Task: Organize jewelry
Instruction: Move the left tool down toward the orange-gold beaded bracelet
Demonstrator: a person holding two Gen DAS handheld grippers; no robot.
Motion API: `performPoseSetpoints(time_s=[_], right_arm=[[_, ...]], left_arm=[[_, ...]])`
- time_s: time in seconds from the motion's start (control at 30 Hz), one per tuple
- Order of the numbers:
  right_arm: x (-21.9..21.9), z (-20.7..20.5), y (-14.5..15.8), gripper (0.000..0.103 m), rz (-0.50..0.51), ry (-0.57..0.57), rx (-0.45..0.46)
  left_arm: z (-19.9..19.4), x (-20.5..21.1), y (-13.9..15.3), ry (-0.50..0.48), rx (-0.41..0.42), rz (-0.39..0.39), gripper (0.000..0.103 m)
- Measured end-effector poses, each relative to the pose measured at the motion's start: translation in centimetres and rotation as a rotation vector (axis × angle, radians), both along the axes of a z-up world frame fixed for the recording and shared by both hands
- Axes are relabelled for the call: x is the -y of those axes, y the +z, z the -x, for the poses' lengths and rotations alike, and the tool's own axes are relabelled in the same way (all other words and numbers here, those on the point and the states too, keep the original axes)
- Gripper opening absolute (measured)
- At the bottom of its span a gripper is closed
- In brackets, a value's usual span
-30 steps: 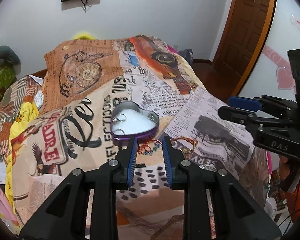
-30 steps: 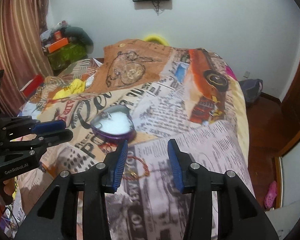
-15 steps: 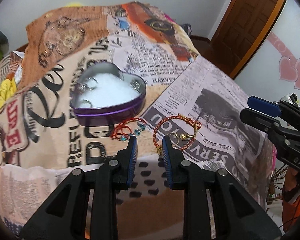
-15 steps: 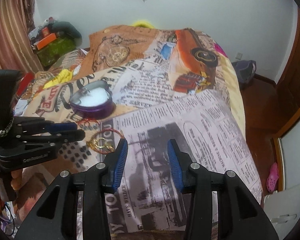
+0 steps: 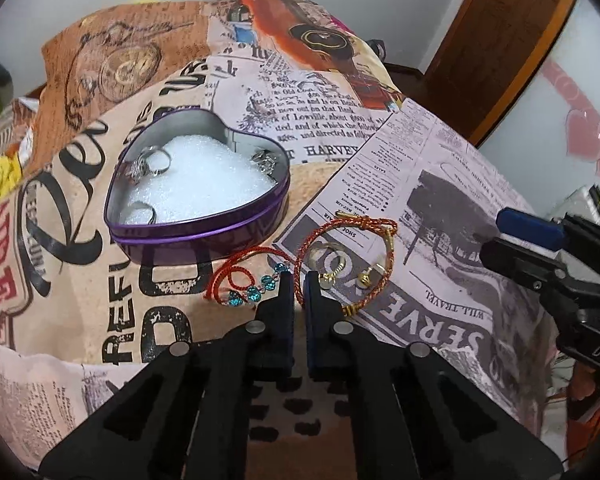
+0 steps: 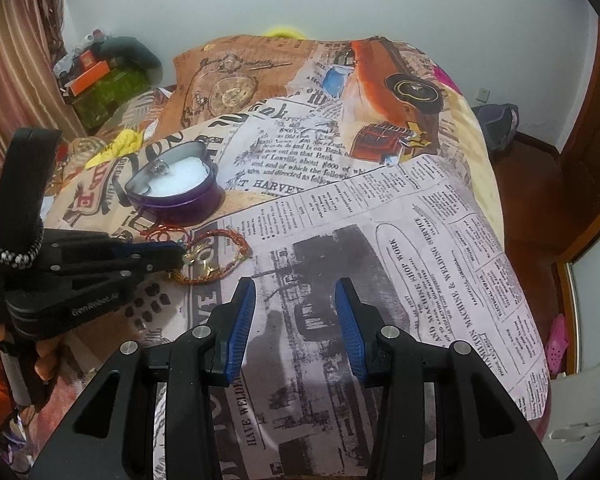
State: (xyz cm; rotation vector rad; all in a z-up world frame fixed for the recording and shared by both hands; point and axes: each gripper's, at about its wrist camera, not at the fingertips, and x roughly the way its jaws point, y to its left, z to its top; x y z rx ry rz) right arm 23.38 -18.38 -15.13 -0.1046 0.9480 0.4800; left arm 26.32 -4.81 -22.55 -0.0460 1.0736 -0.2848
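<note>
On the bed (image 6: 420, 240), over a bedspread printed like old newspapers, sits a purple heart-shaped tin (image 5: 198, 196) with white foam inside and a few silver rings (image 5: 148, 164) resting on it. Just in front of the tin, toward the bed's near edge, lie a red cord bracelet with blue beads (image 5: 244, 280) and, beside it, a red-and-gold bracelet (image 5: 348, 256) looped around some small gold pieces (earrings or rings, too small to tell). The left gripper (image 5: 296, 280) is down on the bedspread with its jaws clenched on the near left curve of the red-and-gold bracelet, whose cord runs between the tips. The right gripper (image 6: 296, 312) hangs over the newsprint nearer the bed's right edge, jaws parted with nothing between them, well apart from the jewelry.
</note>
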Motion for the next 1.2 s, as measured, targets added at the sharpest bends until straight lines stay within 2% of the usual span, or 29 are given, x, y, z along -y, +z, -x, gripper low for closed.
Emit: performPoseSetpoints(time_s=[0.07, 0.17, 0.27, 0.43, 0.63, 0.77, 0.93, 1.0, 1.07, 1.1, 1.2], right_arm=[[-0.1, 0.1, 0.1, 0.038, 0.0, 0.002, 0.0], [-0.2, 0.2, 0.2, 0.038, -0.001, 0.003, 0.001], [-0.2, 0.3, 0.4, 0.038, -0.001, 0.004, 0.005], [-1.0, 0.4, 0.4, 0.038, -0.001, 0.023, -0.004], [-2.9, 0.5, 0.0, 0.038, 0.011, 0.076, -0.015], [-4.3, -0.1, -0.7, 0.038, 0.014, 0.103, -0.039], [-5.2, -0.8, -1.1, 0.038, 0.032, 0.104, -0.045], [-5.2, -1.0, -1.2, 0.038, 0.039, 0.094, -0.041], [-4.9, -1.2, -1.2, 0.038, 0.04, 0.086, -0.042], [-4.8, -1.3, -1.2, 0.038, 0.039, 0.084, -0.042], [-4.6, -1.5, -1.2, 0.038, 0.039, 0.08, -0.043]], left_arm=[[0.1, 0.4, 0.1, -0.015, 0.014, -0.029, 0.001], [0.7, 0.7, 0.7, -0.033, 0.038, -0.033, 0.0], [1.7, 0.8, 1.9, -0.034, 0.096, -0.057, 0.0], [3.0, -0.5, 4.5, -0.005, 0.169, -0.049, 0.0], [4.4, -3.0, 6.1, 0.031, 0.201, -0.03, 0.0], [5.2, -4.2, 5.3, 0.035, 0.183, -0.052, 0.0], [5.0, -5.4, 3.7, 0.034, 0.084, -0.012, 0.001], [4.6, -5.2, 3.5, 0.029, 0.068, 0.001, 0.007], [4.2, -4.6, 3.2, 0.023, 0.062, 0.007, 0.026], [3.9, -4.3, 3.1, 0.021, 0.057, 0.013, 0.03], [3.1, -3.3, 2.2, 0.011, 0.029, 0.032, 0.033]])
